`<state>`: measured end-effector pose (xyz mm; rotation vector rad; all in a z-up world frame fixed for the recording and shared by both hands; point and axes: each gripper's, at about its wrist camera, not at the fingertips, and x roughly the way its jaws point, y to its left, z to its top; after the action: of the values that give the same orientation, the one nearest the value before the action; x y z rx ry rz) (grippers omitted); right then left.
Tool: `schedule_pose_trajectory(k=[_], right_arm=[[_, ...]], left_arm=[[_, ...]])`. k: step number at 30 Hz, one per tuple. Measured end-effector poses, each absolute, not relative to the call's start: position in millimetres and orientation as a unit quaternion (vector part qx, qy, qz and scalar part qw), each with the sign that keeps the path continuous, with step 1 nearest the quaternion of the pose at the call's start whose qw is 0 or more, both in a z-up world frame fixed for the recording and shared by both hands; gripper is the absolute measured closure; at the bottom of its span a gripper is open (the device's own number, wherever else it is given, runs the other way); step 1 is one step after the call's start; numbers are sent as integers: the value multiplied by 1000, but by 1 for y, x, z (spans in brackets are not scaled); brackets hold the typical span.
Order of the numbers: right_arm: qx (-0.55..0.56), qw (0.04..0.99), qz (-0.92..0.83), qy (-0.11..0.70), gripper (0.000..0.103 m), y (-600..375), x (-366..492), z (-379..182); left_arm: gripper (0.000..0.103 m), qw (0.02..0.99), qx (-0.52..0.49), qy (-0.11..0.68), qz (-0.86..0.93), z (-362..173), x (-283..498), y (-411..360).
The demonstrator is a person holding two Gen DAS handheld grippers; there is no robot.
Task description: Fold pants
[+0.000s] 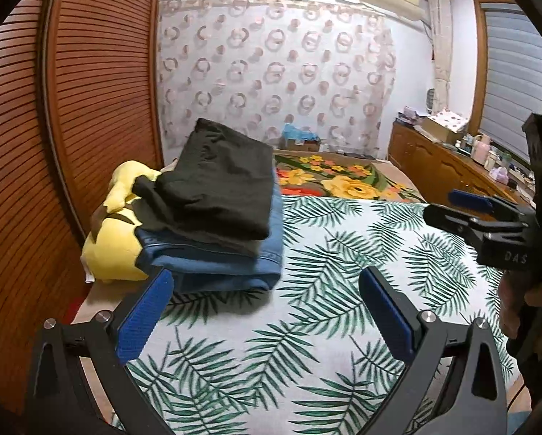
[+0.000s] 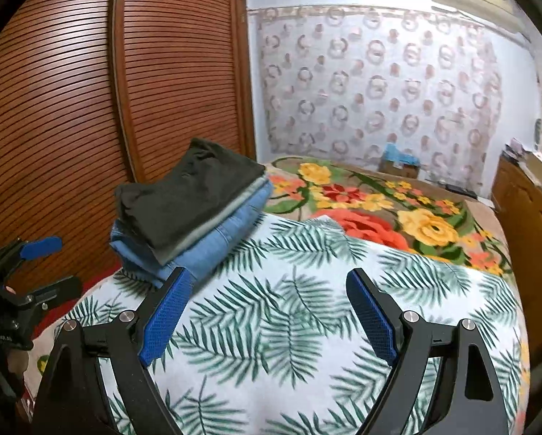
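On the palm-leaf sheet [image 1: 307,326] before a louvred wardrobe [image 1: 100,72] I see folded pants [image 1: 216,188] stacked; my left gripper [image 1: 260,290] and right gripper [image 2: 267,290] both hang spread, empty.

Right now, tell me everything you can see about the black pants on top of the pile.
The black pants are folded into a rough rectangle of soft, matte dark fabric, slightly rumpled, with one corner flopping over the left edge. They lie flat on top of the stack, resting on a thin grey layer above folded blue jeans, at the bed's left side near the slatted wooden door. Neither claw touches them.
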<state>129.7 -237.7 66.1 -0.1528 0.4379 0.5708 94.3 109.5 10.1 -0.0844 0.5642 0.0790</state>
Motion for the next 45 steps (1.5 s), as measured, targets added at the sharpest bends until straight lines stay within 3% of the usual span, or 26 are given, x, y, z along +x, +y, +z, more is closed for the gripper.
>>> schedule_pose_trajectory(k=[24, 45], right_arm=[[-18, 959, 169, 227, 15, -292, 30, 64], [-2, 980, 119, 161, 15, -303, -30, 86]], left_arm=[[1, 954, -14, 297, -30, -3, 82, 32], [1, 970, -5, 239, -52, 62, 68, 7]])
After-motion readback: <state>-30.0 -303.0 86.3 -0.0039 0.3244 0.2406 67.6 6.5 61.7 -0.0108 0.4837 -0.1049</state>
